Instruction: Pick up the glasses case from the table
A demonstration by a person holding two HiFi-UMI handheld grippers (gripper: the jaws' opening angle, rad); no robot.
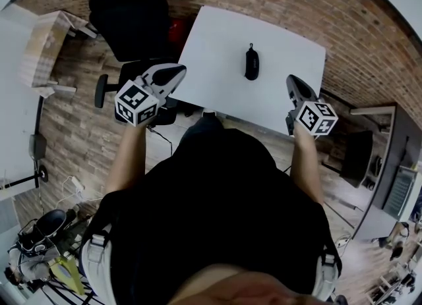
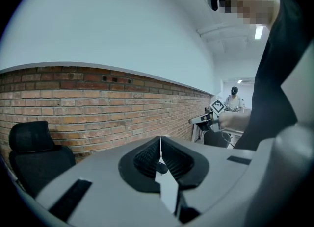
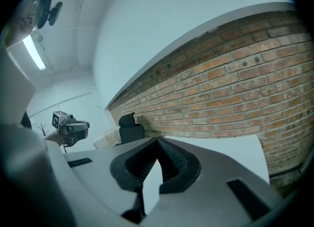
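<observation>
At upper left of the head view stands a black chair (image 1: 128, 17). Right of it, the left gripper (image 1: 177, 71) hovers at the white table's (image 1: 211, 47) near edge, jaws together on nothing. The black glasses case (image 1: 251, 62) lies alone mid-table, upper centre. Further right, the right gripper (image 1: 292, 82) waits, also closed and empty. It is nearer the case, so likely the one to reach.

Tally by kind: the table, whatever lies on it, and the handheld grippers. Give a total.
White rectangular table: 1
Black oval glasses case: 1
Grey two-jaw grippers with marker cubes: 2 (left gripper, right gripper)
Total: 4
</observation>
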